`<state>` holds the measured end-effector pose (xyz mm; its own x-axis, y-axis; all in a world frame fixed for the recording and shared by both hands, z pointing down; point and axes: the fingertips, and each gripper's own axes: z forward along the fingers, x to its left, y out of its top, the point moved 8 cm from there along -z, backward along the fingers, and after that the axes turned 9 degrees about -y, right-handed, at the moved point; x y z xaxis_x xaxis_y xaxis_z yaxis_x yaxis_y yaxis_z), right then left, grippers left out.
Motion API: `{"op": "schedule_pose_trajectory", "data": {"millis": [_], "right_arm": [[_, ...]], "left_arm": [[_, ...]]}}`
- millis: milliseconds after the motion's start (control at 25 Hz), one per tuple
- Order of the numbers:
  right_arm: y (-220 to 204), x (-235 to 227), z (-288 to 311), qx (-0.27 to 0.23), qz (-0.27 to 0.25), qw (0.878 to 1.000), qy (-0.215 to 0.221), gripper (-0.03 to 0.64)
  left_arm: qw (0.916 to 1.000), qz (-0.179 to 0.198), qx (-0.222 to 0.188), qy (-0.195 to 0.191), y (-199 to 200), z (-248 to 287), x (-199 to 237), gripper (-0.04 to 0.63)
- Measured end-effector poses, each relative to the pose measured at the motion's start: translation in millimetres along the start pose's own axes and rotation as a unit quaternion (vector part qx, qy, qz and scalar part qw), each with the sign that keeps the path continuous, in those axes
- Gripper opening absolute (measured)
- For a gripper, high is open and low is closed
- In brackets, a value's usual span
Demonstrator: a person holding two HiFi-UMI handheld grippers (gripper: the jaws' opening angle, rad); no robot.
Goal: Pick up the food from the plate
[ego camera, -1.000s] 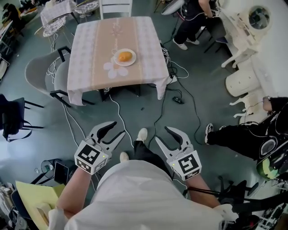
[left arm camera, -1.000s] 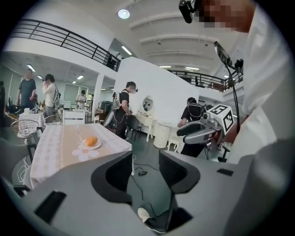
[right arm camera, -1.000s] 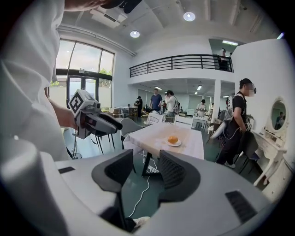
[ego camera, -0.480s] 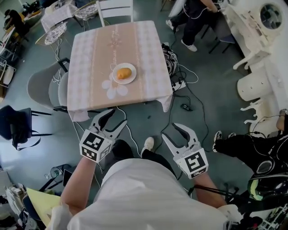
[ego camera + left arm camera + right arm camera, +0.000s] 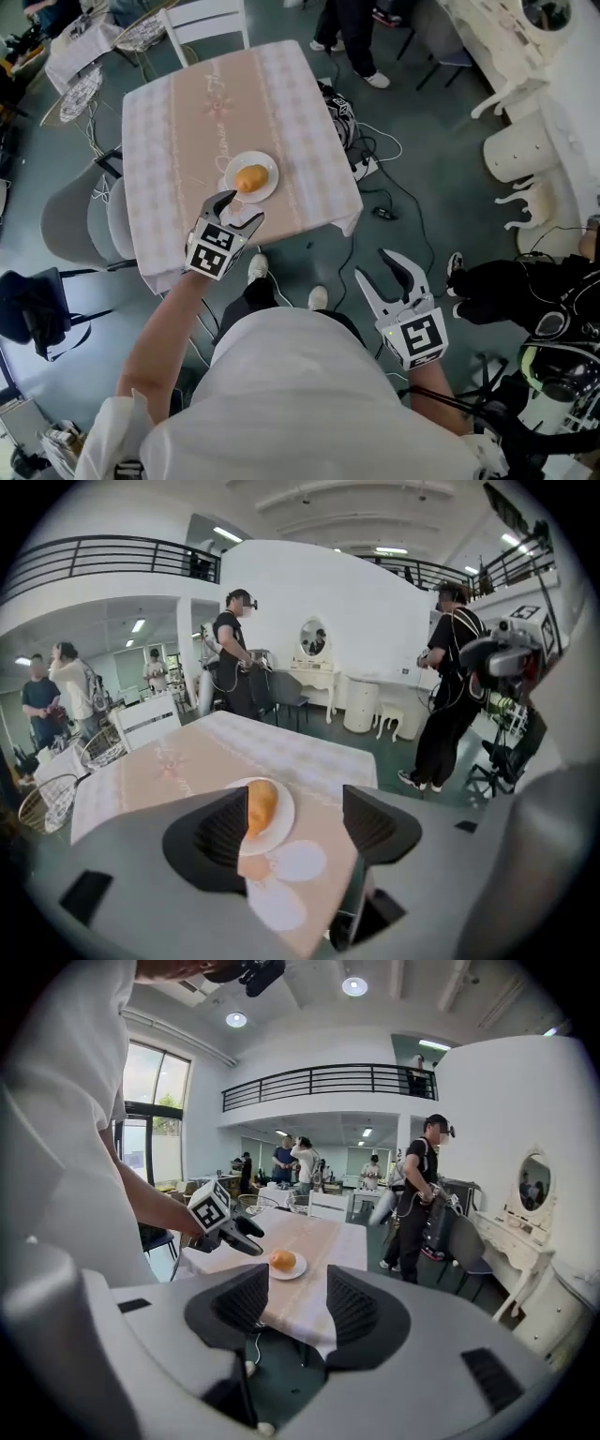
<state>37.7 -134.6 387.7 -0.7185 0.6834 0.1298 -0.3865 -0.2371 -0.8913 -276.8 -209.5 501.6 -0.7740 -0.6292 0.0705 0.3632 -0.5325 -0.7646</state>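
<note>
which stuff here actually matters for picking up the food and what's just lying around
In the job:
food
plate
table
left gripper, jaws opening, nothing between them

Just about:
right gripper, open, empty, away from the table
white chair
grey chair
floor cables
</note>
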Motion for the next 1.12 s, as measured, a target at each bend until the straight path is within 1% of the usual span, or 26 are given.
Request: {"op": "schedule_pose_trajectory", "data": {"millis": [120, 240, 400, 520, 680, 840, 960, 1120], "right_arm": [[14.4, 3.2, 16.0, 0.005, 0.015, 0.999, -0.031, 0.192], [21.3, 10.1, 28.2, 0.023, 0.026, 0.998, -0.059, 0.192], [19.4, 21.7, 34.4, 0.05, 0.05, 0.992, -0.1, 0.192], [19.6, 25.6, 36.9, 0.06, 0.065, 0.988, -0.123, 0.192], [17.8, 28.2, 35.4, 0.072, 0.08, 0.983, -0.146, 0.192], [19.5, 30.1, 32.8, 0.071, 0.082, 0.982, -0.156, 0.192], [20.7, 28.7, 30.1, 0.067, 0.078, 0.983, -0.155, 0.192], [18.1, 26.0, 27.4, 0.056, 0.075, 0.986, -0.141, 0.192]], "left_arm": [[0.9983, 0.031, 0.048, -0.013, -8.1, 34.5, 35.8, 0.325], [0.994, 0.061, 0.088, -0.025, -16.3, 67.7, 60.8, 0.361], [0.9858, 0.113, 0.118, -0.041, -27.4, 102.8, 73.1, 0.376], [0.9807, 0.136, 0.135, -0.04, -32.8, 118.4, 81.7, 0.376], [0.9771, 0.148, 0.143, -0.052, -34.5, 127.1, 88.7, 0.368], [0.9783, 0.145, 0.135, -0.06, -30.1, 122.9, 92.5, 0.365], [0.9792, 0.144, 0.131, -0.057, -25.6, 115.8, 91.1, 0.364], [0.9826, 0.13, 0.124, -0.048, -20.3, 101.9, 87.5, 0.364]]}}
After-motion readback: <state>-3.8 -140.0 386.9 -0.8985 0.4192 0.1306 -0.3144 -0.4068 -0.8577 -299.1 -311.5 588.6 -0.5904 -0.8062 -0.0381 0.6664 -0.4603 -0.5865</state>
